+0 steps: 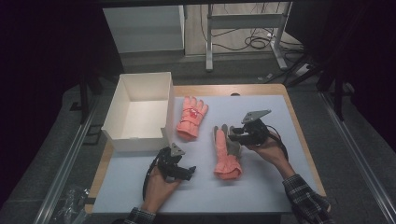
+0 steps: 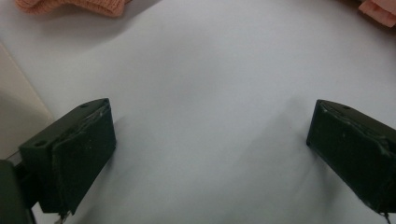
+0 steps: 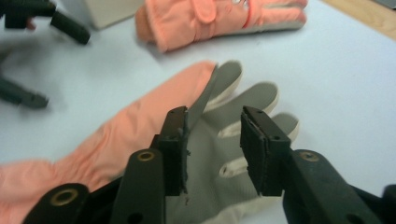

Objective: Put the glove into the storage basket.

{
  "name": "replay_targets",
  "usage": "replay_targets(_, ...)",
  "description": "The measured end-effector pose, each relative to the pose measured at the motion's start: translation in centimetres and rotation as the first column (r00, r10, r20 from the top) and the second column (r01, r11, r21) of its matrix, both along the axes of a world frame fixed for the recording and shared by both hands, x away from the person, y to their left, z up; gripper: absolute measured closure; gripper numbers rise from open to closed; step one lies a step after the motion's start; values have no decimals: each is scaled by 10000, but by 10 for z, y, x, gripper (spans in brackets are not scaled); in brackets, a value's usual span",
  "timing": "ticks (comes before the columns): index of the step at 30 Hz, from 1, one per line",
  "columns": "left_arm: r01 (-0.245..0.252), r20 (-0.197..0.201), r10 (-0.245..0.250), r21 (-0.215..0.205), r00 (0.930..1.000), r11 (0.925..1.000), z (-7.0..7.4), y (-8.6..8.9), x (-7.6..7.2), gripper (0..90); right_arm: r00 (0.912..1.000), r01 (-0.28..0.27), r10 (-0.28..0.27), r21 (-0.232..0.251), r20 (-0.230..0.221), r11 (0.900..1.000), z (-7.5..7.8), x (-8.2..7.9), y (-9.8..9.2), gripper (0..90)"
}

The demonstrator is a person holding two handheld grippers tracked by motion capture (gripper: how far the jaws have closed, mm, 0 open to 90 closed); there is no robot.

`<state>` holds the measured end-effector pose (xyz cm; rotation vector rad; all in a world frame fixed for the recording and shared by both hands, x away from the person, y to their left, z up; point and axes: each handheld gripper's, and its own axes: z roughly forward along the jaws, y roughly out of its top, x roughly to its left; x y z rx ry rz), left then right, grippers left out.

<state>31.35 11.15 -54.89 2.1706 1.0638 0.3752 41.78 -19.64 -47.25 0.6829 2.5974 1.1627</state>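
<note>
Each black hand-held gripper, the left [image 1: 187,171] and the right [image 1: 232,136], carries a grey three-cornered plate, trails a dark cable and has brass-ringed holes, while the person wears plaid sleeves [image 1: 306,198].

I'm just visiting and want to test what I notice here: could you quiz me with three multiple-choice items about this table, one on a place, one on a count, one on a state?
1. Where does the white box stand?
A. at the table's left rear
B. at its right front
C. on the floor

2. How many pink gloves lie on the table?
A. one
B. two
C. four

3. How is the glove under the right tongs lying?
A. grey palm up
B. rolled into a ball
C. inside the box

Answers: 1 A, the high view shows it at the left rear corner. 2 B, the far glove and the near glove. 3 A, the right gripper view shows its grey palm facing up.
</note>
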Motion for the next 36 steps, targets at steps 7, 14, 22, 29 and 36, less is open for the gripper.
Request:
replay_targets(7, 28, -9, -28, 42, 10000, 10000, 0, 0, 0, 13, 9985, 524, -514, 495, -210, 9974, 10, 13, 16, 547)
replay_targets(14, 32, 0, -32, 29, 10000, 10000, 0, 0, 0, 12, 9979, 627, -611, 764, -230, 9951, 14, 26, 43, 516)
replay_targets(22, 56, -14, -56, 64, 10000, 10000, 0, 1, 0, 13, 9979, 606, -591, 599, -259, 9964, 16, 40, 73, 492)
replay_targets(29, 54, 0, -54, 72, 10000, 10000, 0, 1, 0, 12, 9976, 570, -546, 580, -427, 9967, 13, 57, 97, 492)
replay_targets(36, 34, -6, -34, 38, 10000, 10000, 0, 0, 0, 12, 9982, 555, -546, 352, -252, 9978, 10, 72, 121, 493)
